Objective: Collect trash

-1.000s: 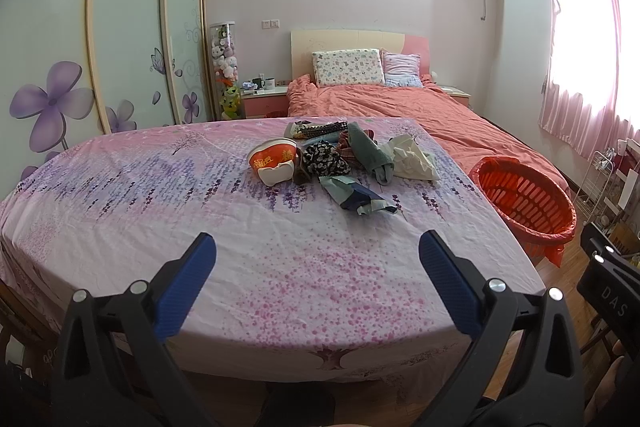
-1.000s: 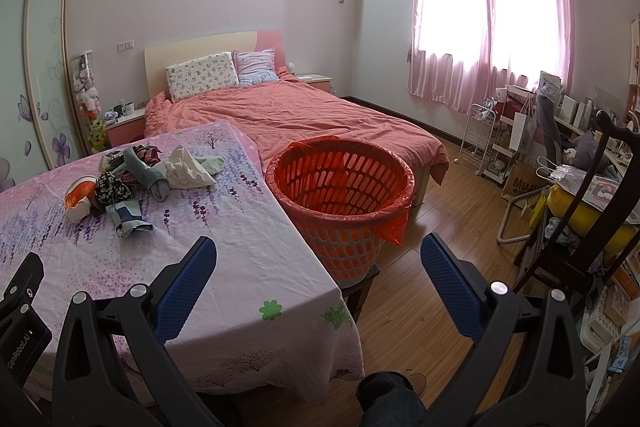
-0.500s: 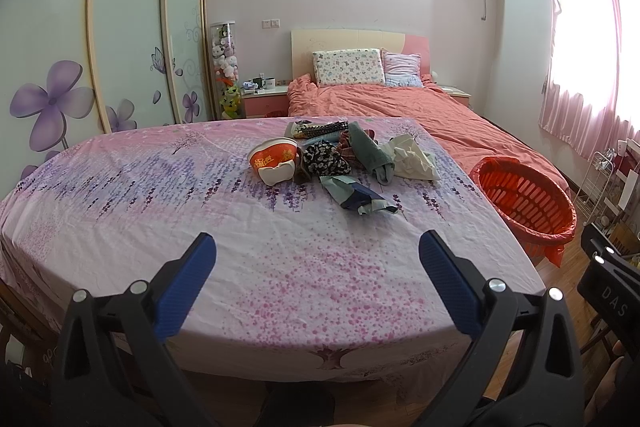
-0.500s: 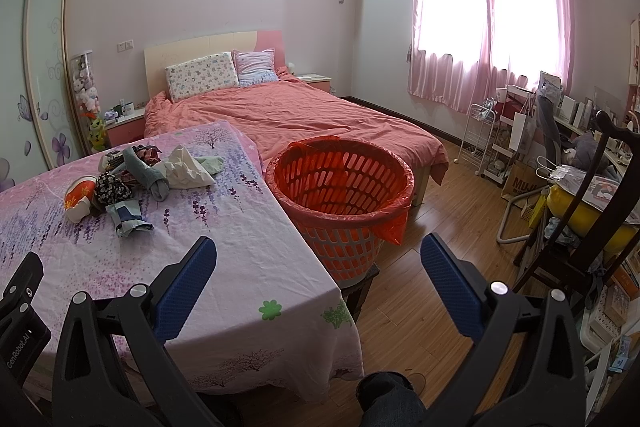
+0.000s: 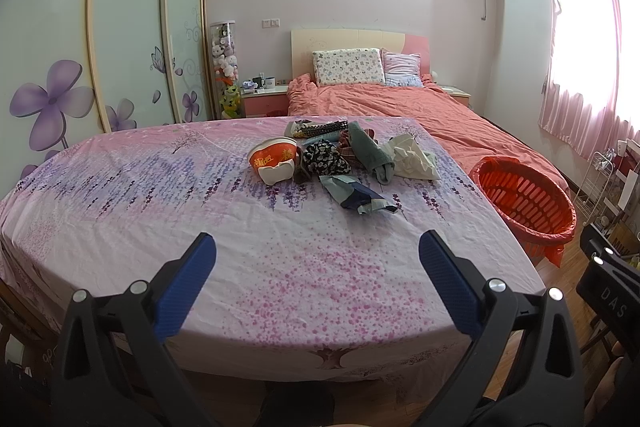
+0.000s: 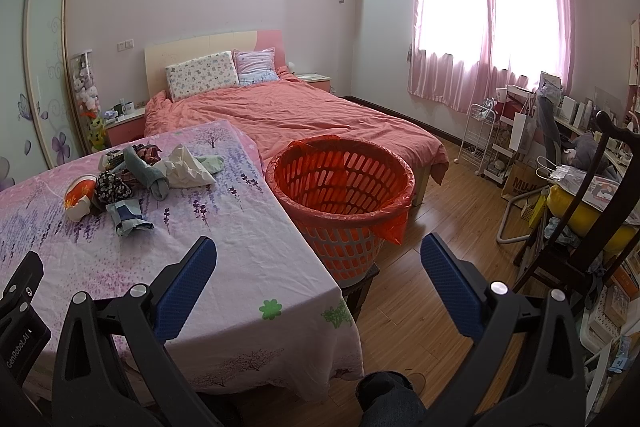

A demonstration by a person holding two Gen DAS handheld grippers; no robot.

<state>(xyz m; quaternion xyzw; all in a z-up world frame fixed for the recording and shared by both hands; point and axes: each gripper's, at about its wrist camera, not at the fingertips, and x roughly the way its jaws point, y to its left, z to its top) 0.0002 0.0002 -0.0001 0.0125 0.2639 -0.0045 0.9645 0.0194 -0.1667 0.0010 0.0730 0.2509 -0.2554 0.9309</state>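
Observation:
A pile of trash lies at the far middle of the table: an orange and white instant-noodle bowl (image 5: 275, 159), a black patterned wrapper (image 5: 325, 158), a grey-green rag (image 5: 370, 151), crumpled white paper (image 5: 412, 159) and a blue-grey packet (image 5: 358, 195). The pile also shows in the right wrist view (image 6: 132, 179). An orange basket (image 6: 340, 187) lined with a red bag stands off the table's right edge. My left gripper (image 5: 316, 259) is open and empty over the table's near part. My right gripper (image 6: 318, 259) is open and empty over the table's right corner, short of the basket.
The table wears a pink and purple floral cloth (image 5: 160, 195). A bed with a coral cover (image 6: 288, 115) stands behind it. A dark chair (image 6: 592, 227) and cluttered shelves fill the right side. Wardrobe doors (image 5: 132, 27) line the left wall.

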